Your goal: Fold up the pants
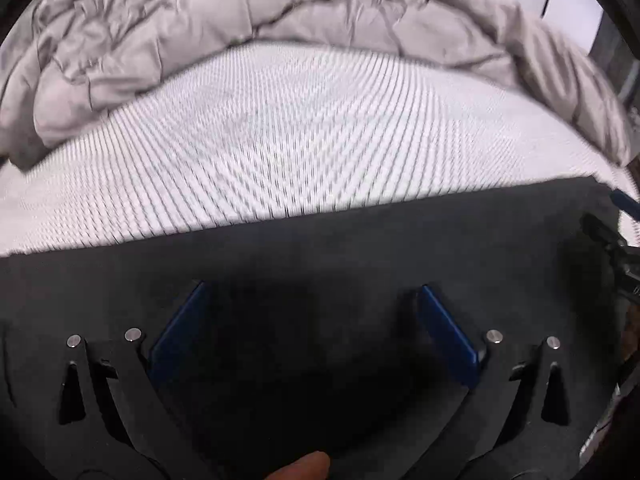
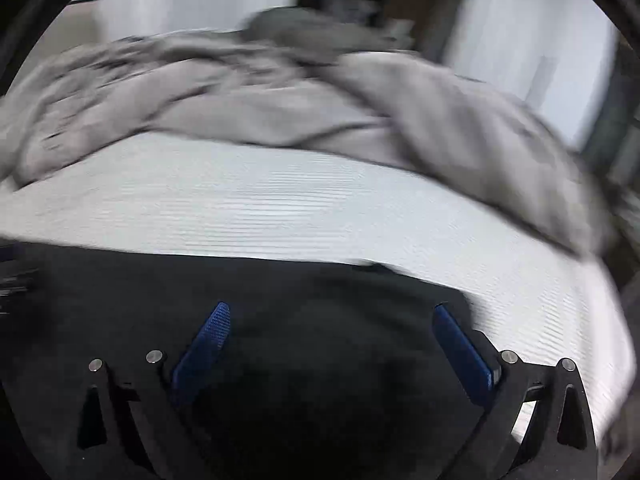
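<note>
Two claws hang spread wide over black pants [image 1: 320,248] laid flat on a bed: the left claw [image 1: 312,320] and right claw [image 2: 332,344] each show blue pads [image 2: 208,340] parted, pinching nothing. Beyond the cloth's far edge runs a white ribbed mattress cover [image 1: 280,140], then a rumpled grey duvet [image 1: 200,20]. Both views are blurred. Judging by this, a fold is about to begin; next, each claw must close on an edge.

Nothing to read here: no lettering, label, brand or number shows in either wrist view, and both are blurred.
</note>
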Available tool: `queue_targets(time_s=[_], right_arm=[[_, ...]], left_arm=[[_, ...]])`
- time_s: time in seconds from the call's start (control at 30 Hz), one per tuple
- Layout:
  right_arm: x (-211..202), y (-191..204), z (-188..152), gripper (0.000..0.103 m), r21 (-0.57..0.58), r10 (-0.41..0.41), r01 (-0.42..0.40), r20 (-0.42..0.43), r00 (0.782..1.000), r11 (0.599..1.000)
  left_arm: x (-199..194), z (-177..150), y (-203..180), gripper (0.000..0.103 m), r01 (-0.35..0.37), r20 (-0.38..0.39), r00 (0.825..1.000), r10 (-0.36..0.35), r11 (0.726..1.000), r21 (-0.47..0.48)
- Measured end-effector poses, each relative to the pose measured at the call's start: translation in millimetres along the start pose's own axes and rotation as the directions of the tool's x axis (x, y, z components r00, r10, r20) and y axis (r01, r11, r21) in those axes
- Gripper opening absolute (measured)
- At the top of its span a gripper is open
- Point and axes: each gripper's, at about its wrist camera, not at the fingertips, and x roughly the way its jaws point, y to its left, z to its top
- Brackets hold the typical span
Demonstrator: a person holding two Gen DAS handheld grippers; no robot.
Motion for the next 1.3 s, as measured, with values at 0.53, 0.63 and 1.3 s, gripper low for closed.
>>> queue_targets(time_s=[0.53,0.63,1.3], right_arm=[[30,25,2,0.102,-0.06,-0.186,0.18,-0.112,0.976,0.982],[-9,69,-1,0.102,-0.087,-0.029,0.026,-0.037,0.999,0.996],[20,91,-33,0.103,-0.124,0.125,-0.162,-0.261,0.957,0.979]], left_arm=[[-48,-37,150,0.102,-0.165,0.003,0.986,0.167,0.974,-0.152],[-76,-50,137,0.102,-0.058,0.075,0.995,0.067,0.991,-0.117],[-112,-155,190,0.102,-0.11,0.032,0.993,0.11,0.994,-0.012]])
